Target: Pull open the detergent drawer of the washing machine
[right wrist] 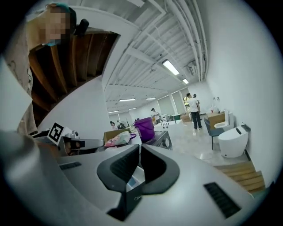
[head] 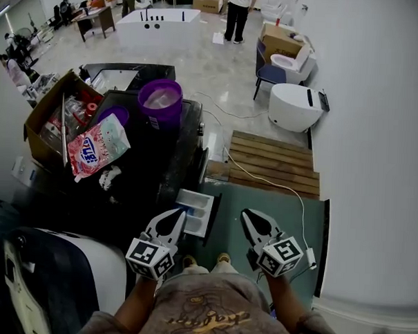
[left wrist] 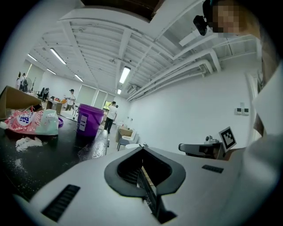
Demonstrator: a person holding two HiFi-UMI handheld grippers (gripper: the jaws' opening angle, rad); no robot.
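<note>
detergent drawer (head: 195,212) sticks out level, rightward, from the washing machine (head: 157,164)

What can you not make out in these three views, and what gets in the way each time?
- Detergent drawer compartments: head view, too small; left tongs overlap its edge.
- Pink bag print: head view, too small to read.
- Cardboard box contents: head view, bag and flap cover most.
- Standing person: head view, cut off by the top edge.
</note>
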